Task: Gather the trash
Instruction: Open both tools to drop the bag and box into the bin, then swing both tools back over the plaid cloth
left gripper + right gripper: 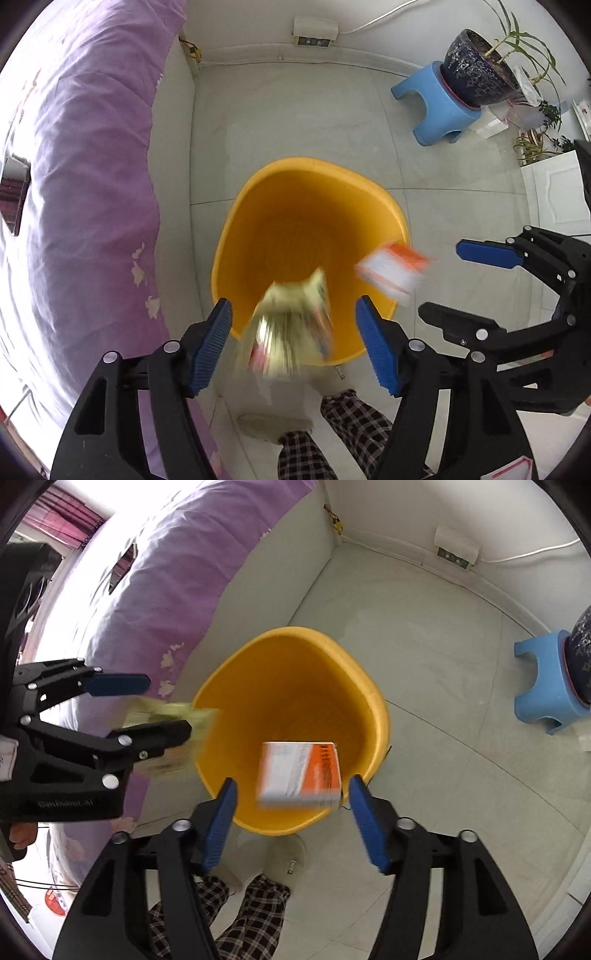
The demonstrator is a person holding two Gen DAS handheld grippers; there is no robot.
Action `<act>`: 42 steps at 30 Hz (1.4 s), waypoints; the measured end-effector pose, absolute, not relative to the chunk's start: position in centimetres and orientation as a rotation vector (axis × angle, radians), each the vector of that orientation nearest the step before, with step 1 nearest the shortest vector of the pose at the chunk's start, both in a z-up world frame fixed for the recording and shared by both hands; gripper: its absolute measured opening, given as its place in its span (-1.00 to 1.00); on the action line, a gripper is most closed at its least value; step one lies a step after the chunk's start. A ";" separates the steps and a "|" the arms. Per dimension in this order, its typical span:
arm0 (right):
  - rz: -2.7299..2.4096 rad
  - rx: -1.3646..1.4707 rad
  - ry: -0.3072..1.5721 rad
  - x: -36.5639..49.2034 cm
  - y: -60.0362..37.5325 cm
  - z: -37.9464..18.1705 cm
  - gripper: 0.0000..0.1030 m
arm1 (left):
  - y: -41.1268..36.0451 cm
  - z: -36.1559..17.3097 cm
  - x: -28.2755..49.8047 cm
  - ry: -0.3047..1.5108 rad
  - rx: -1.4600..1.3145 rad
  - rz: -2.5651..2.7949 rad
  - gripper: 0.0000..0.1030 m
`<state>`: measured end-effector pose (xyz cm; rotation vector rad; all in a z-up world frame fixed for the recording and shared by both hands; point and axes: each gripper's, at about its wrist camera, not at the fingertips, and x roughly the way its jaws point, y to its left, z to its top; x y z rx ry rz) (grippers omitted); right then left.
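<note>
The yellow bin (258, 221) stands on the pale tiled floor (295, 110) just beside the purple-covered bed (74, 166), right below both tools, presumably so that dropped trash lands inside. The left gripper (293, 347) hangs over the bin's near rim with its jaws wide apart, and a crumpled yellow-green wrapper (291, 332), blurred as if falling, sits loose between them. The right gripper (290, 819) is spread wide too, and a white-and-orange box (299, 771), flat, printed and also blurred, is free of its pads over the bin's mouth.
</note>
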<state>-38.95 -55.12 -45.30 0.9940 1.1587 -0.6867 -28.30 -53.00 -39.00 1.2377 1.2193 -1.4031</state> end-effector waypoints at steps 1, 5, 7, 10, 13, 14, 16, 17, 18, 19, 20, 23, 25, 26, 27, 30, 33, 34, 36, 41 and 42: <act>-0.690 0.997 1.160 -39.2 -55.1 -45.3 0.28 | -53.1 -39.0 -28.3 1.219 1.237 -1.397 0.35; -0.703 1.013 1.153 -39.6 -54.8 -44.9 0.28 | -53.1 -38.4 -27.8 1.215 1.226 -1.390 0.35; -0.705 1.011 1.147 -39.7 -54.7 -44.3 0.28 | -53.2 -37.9 -27.7 1.203 1.223 -1.388 0.35; -0.707 1.001 1.146 -39.6 -54.3 -43.1 0.28 | -52.8 -36.8 -27.3 1.188 1.216 -1.382 0.35; -0.713 0.978 1.158 -39.5 -53.8 -41.6 0.28 | -52.2 -35.5 -26.8 1.175 1.206 -1.374 0.35; -0.713 0.975 1.155 -39.4 -53.6 -40.9 0.28 | -51.9 -35.0 -26.6 1.171 1.200 -1.374 0.35; -0.717 0.965 1.155 -39.3 -53.2 -39.6 0.28 | -51.3 -33.5 -26.3 1.160 1.183 -1.370 0.35; -0.723 0.955 1.159 -39.2 -52.9 -38.8 0.28 | -51.0 -32.9 -26.1 1.159 1.172 -1.370 0.35; -0.726 0.951 1.160 -39.1 -52.7 -38.1 0.28 | -50.4 -31.9 -25.9 1.155 1.158 -1.369 0.35; -0.726 0.946 1.159 -39.0 -52.4 -37.4 0.28 | -50.2 -31.3 -25.7 1.150 1.151 -1.366 0.35; -0.726 0.939 1.159 -38.9 -52.2 -36.5 0.28 | -49.8 -30.7 -25.6 1.149 1.141 -1.364 0.35; -0.736 0.901 1.169 -38.5 -51.3 -33.8 0.28 | -48.5 -28.3 -25.2 1.126 1.117 -1.356 0.36; -0.741 0.876 1.172 -38.2 -50.8 -31.8 0.28 | -47.4 -26.7 -25.0 1.109 1.099 -1.357 0.36; -0.741 0.865 1.173 -38.0 -50.5 -31.0 0.28 | -47.0 -25.9 -24.9 1.102 1.091 -1.355 0.36; -0.743 0.848 1.175 -37.8 -50.3 -30.2 0.28 | -46.3 -24.9 -24.7 1.103 1.072 -1.351 0.36; -0.746 0.784 1.182 -37.0 -49.4 -27.2 0.28 | -44.7 -22.7 -24.0 1.099 1.023 -1.338 0.38; -0.732 0.708 1.178 -36.0 -48.3 -24.4 0.28 | -42.3 -20.1 -23.1 1.081 0.967 -1.314 0.44; -0.727 0.677 1.176 -35.6 -47.9 -23.4 0.28 | -41.5 -19.4 -22.9 1.076 0.949 -1.303 0.45; -0.696 0.636 1.158 -34.7 -47.0 -21.4 0.28 | -40.1 -18.4 -22.4 1.081 0.908 -1.289 0.45; -0.587 0.559 1.111 -32.1 -44.3 -17.4 0.28 | -35.5 -16.0 -20.2 1.084 0.791 -1.219 0.45; -0.563 0.545 1.102 -31.6 -43.8 -16.8 0.28 | -34.5 -15.6 -19.7 1.085 0.767 -1.202 0.45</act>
